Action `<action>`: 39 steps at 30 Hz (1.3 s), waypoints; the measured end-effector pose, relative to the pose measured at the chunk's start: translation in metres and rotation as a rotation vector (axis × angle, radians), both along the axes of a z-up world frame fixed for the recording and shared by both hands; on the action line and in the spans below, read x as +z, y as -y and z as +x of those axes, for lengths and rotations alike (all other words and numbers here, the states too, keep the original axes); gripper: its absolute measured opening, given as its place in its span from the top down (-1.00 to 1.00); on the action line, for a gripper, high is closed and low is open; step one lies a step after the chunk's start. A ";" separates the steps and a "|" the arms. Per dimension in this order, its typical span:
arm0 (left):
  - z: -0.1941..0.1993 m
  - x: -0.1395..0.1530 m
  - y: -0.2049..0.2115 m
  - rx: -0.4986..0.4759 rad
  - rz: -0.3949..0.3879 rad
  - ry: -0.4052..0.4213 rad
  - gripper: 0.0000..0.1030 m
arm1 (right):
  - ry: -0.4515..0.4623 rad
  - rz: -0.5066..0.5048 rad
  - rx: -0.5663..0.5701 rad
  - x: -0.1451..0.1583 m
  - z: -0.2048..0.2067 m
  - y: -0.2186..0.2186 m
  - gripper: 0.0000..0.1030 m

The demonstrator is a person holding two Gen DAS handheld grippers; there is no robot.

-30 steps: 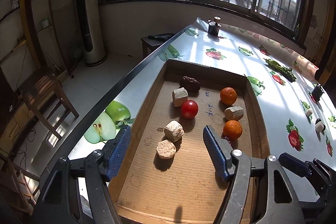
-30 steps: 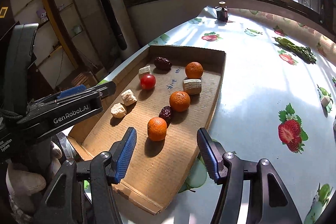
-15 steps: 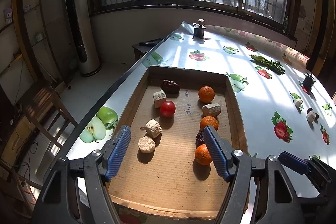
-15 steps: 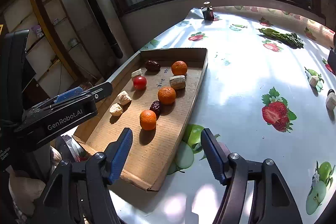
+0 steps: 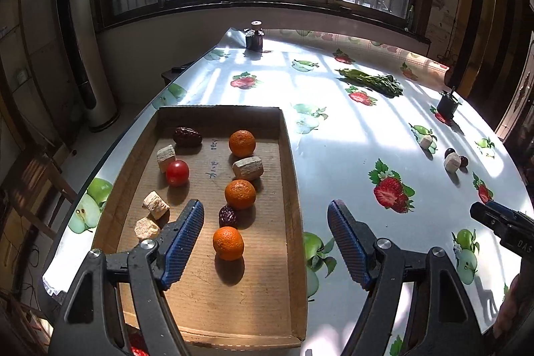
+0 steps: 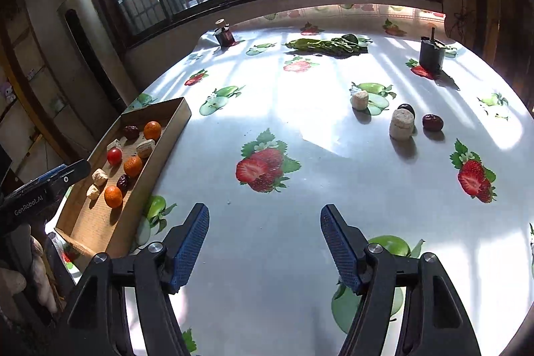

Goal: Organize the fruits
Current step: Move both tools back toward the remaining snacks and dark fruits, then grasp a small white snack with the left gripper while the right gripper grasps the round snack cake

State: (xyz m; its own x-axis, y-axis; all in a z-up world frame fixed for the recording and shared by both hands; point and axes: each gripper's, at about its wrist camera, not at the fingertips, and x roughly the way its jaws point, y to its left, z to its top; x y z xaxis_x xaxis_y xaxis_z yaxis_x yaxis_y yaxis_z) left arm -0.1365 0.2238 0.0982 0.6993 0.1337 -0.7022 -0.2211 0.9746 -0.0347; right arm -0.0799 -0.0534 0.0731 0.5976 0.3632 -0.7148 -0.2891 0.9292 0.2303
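Note:
A shallow cardboard tray [image 5: 293, 175] holds three oranges [image 5: 240, 194], a cherry tomato [image 5: 177, 173], two dark dates [image 5: 187, 136] and several pale chunks [image 5: 248, 168]. My left gripper [image 5: 265, 212] hovers over the tray's near right rim. Its jaws are opening and grip nothing; the nearest orange [image 5: 228, 243] lies below, by the left finger. My right gripper [image 6: 264, 211] is open and empty above the fruit-print tablecloth, well right of the tray [image 6: 157, 155]. Ahead of it on the cloth lie two pale chunks [image 6: 402, 124] and two dates [image 6: 432, 121].
A bundle of green vegetables [image 6: 325, 45], a small dark jar [image 6: 225, 35] and a black cup [image 6: 431, 55] stand at the far side of the table. The table edge runs just left of the tray, with a wooden chair [image 5: 33, 175] below it.
Both grippers have swung right. The right one left the tray and now faces the loose chunks and dates on the cloth. The left one drew back toward the tray's right rim. Both jaws stand wider.

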 end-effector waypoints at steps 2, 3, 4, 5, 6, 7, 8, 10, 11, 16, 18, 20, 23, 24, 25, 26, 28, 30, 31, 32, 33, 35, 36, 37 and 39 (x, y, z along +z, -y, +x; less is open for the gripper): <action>0.008 -0.003 0.013 -0.030 -0.002 -0.009 -0.48 | -0.014 -0.003 -0.077 0.003 0.016 0.035 -0.43; 0.012 -0.005 0.021 -0.045 0.002 -0.016 -0.48 | -0.022 0.004 -0.107 0.005 0.024 0.050 -0.43; 0.016 -0.007 0.027 -0.058 0.006 -0.022 -0.48 | -0.028 0.009 -0.131 0.006 0.030 0.063 -0.43; 0.019 -0.010 0.035 -0.074 0.010 -0.030 -0.48 | -0.032 0.013 -0.155 0.006 0.037 0.074 -0.43; 0.023 -0.012 0.041 -0.088 0.012 -0.036 -0.48 | -0.034 0.012 -0.175 0.006 0.043 0.083 -0.44; 0.027 -0.014 0.046 -0.101 0.013 -0.043 -0.48 | -0.035 0.008 -0.193 0.005 0.049 0.089 -0.45; 0.030 -0.016 0.052 -0.115 0.014 -0.049 -0.48 | -0.037 0.003 -0.208 0.002 0.055 0.095 -0.45; 0.037 -0.020 0.063 -0.138 0.020 -0.054 -0.48 | -0.050 0.000 -0.218 -0.004 0.068 0.099 -0.45; 0.041 -0.022 0.068 -0.153 0.022 -0.056 -0.48 | -0.063 -0.001 -0.215 -0.008 0.076 0.099 -0.44; 0.065 -0.030 0.084 -0.188 0.006 -0.078 -0.48 | -0.086 -0.021 -0.173 -0.026 0.109 0.077 -0.44; 0.076 -0.033 0.087 -0.193 -0.016 -0.091 -0.47 | -0.063 -0.047 -0.160 -0.029 0.118 0.067 -0.41; 0.086 -0.033 0.091 -0.200 -0.036 -0.099 -0.47 | -0.046 -0.065 -0.153 -0.033 0.126 0.057 -0.39; 0.102 -0.030 0.099 -0.215 -0.038 -0.096 -0.47 | -0.041 -0.056 -0.139 -0.040 0.133 0.049 -0.31; 0.108 -0.029 0.102 -0.221 -0.038 -0.095 -0.47 | -0.040 -0.054 -0.138 -0.042 0.135 0.047 -0.27; 0.115 -0.029 0.107 -0.228 -0.042 -0.094 -0.47 | -0.039 -0.052 -0.136 -0.043 0.136 0.045 -0.18; 0.121 -0.030 0.110 -0.235 -0.048 -0.094 -0.47 | -0.038 -0.057 -0.134 -0.045 0.137 0.043 -0.11; 0.136 -0.033 0.116 -0.242 -0.065 -0.100 -0.47 | -0.027 -0.071 -0.134 -0.046 0.138 0.041 0.26; 0.150 -0.039 0.122 -0.248 -0.085 -0.120 -0.47 | -0.031 -0.060 -0.132 -0.047 0.137 0.045 0.34; 0.159 -0.044 0.125 -0.254 -0.098 -0.135 -0.47 | -0.037 -0.057 -0.136 -0.046 0.136 0.047 0.34; 0.165 -0.047 0.129 -0.260 -0.104 -0.149 -0.47 | -0.043 -0.057 -0.141 -0.046 0.134 0.050 0.34; 0.171 -0.050 0.133 -0.266 -0.105 -0.161 -0.47 | -0.048 -0.055 -0.149 -0.045 0.131 0.053 0.34; 0.184 -0.056 0.144 -0.282 -0.095 -0.176 -0.47 | -0.058 -0.052 -0.164 -0.044 0.124 0.061 0.34; 0.190 -0.058 0.150 -0.292 -0.089 -0.179 -0.47 | -0.064 -0.052 -0.169 -0.045 0.121 0.064 0.33; 0.198 -0.059 0.157 -0.304 -0.084 -0.179 -0.47 | -0.066 -0.044 -0.171 -0.046 0.119 0.068 0.33; 0.211 -0.061 0.167 -0.327 -0.083 -0.173 -0.47 | -0.072 -0.024 -0.175 -0.046 0.116 0.074 0.33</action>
